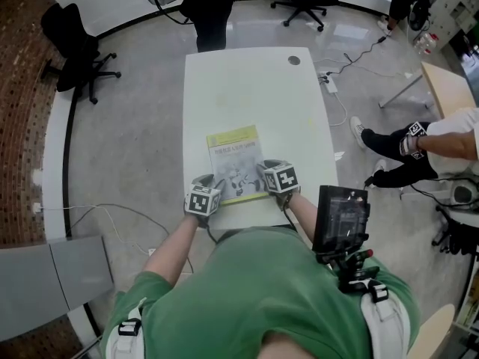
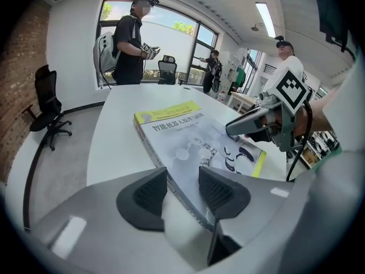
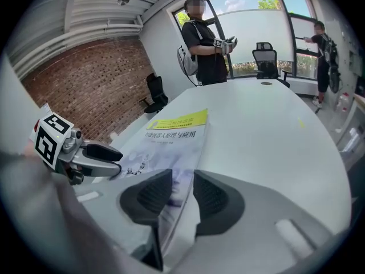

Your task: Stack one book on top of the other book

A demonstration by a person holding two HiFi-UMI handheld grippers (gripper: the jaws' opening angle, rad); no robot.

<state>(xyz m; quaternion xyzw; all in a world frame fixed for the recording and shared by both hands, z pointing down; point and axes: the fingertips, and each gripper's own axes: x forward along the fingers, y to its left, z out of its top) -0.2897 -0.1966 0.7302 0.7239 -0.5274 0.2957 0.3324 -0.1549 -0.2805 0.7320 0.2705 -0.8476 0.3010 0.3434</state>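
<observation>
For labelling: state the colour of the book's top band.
Yellow band; right gripper view shows it best.

Bright office around a white table (image 1: 254,88).
Brick wall (image 1: 22,88) and black chair (image 1: 75,47) left of it; windows (image 3: 251,21) beyond its far end.

Yellow-banded grey book (image 1: 236,163), white table (image 1: 254,88)

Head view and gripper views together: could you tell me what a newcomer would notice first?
A yellow-banded book lies on the white table, near its closer edge. The left tongs and the right tongs each hold one near corner of it between their pads. A person stands beyond the table's far end.
</observation>
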